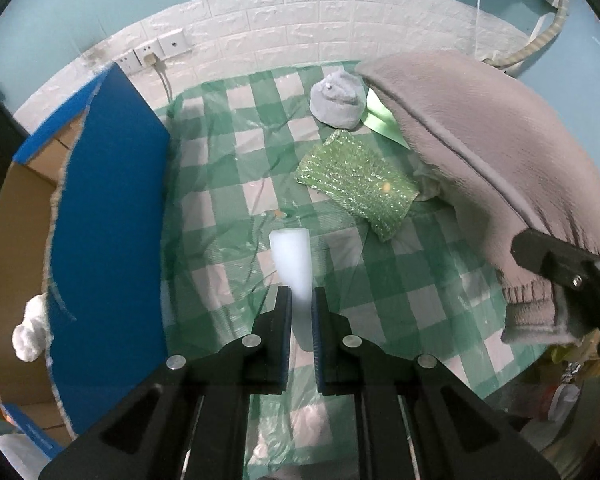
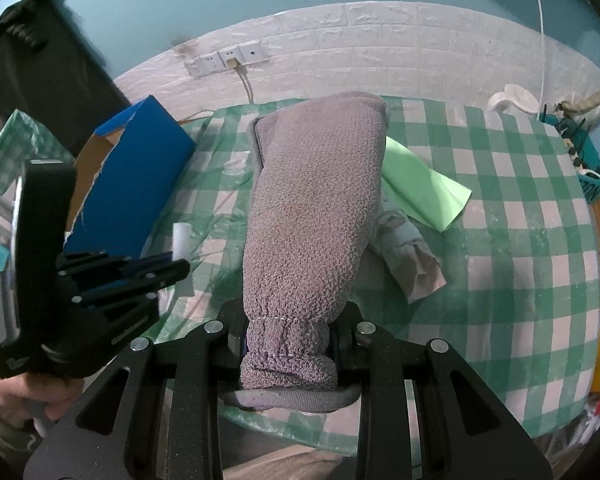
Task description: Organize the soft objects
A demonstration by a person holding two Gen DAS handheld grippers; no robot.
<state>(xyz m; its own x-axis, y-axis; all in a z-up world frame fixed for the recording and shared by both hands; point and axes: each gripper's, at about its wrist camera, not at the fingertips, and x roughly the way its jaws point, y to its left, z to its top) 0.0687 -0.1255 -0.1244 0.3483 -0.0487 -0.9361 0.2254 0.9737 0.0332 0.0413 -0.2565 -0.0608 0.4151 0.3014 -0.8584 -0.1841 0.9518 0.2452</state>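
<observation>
My left gripper (image 1: 301, 298) is shut on a white foam stick (image 1: 291, 254), which pokes out past the fingertips above the checked tablecloth (image 1: 228, 184). In the right wrist view the same gripper (image 2: 172, 270) is at the left, next to the blue box (image 2: 140, 168). My right gripper (image 2: 288, 330) is shut on the heel end of a grey knitted slipper (image 2: 312, 216), held off the table. The slipper (image 1: 480, 152) fills the right of the left wrist view. A grey rolled cloth (image 1: 338, 100) and a glittery green pad (image 1: 356, 182) lie on the table.
The open blue cardboard box (image 1: 108, 220) stands at the left with a white fluffy thing (image 1: 32, 332) at its rim. Light green paper (image 2: 420, 184) and a crumpled beige cloth (image 2: 410, 256) lie right of the slipper. A hand (image 2: 16, 392) holds the left gripper. A wall with sockets stands behind.
</observation>
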